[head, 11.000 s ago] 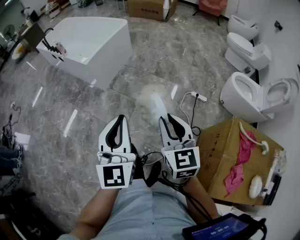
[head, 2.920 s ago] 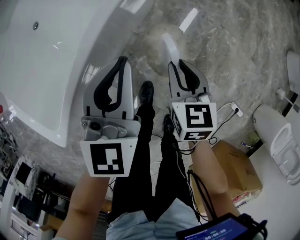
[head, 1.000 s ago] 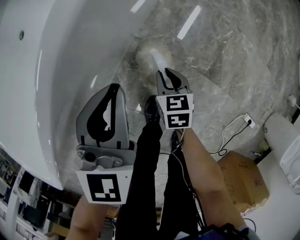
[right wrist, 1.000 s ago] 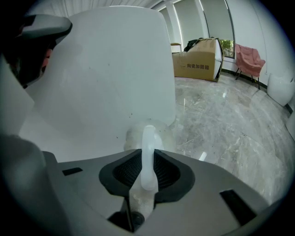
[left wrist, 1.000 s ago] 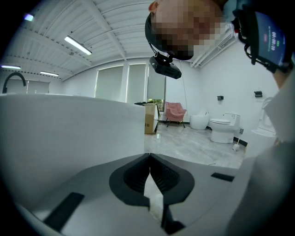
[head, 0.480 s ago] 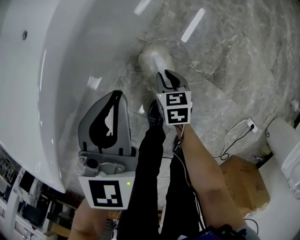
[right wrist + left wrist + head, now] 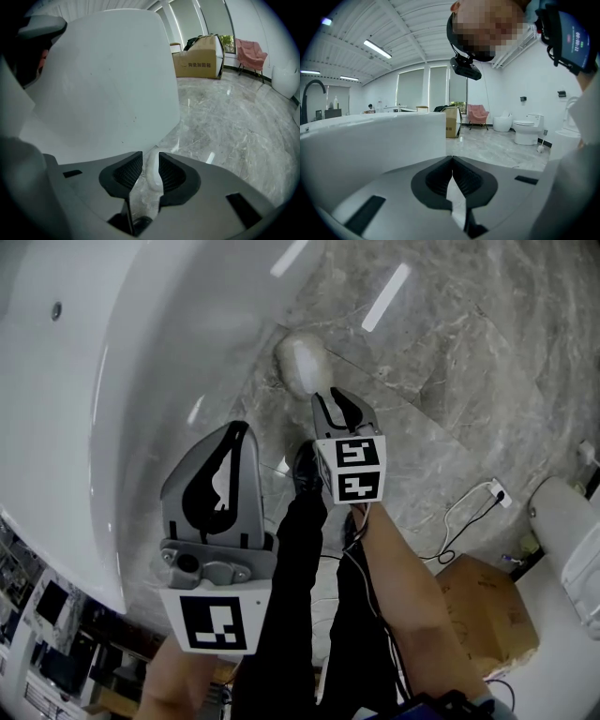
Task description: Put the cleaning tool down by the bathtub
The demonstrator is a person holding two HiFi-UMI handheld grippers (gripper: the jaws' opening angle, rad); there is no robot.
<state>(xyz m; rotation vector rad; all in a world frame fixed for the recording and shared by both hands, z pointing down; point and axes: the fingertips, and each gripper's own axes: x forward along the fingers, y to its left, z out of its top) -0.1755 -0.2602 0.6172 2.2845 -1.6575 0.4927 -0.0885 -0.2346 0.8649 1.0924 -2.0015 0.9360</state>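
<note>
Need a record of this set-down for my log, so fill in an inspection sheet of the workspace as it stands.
Surface: glossy grey marble floor.
Job's things: cleaning tool, head low at the foot of the white bathtub.
Clutter: cardboard box near the toilet.
Grippers: right gripper open, jaws have just been opening, the tool's handle between them, unclamped; left gripper shut, empty.
Cables: white cable and power strip on the floor.
Surroundings: toilet at the right edge.
</note>
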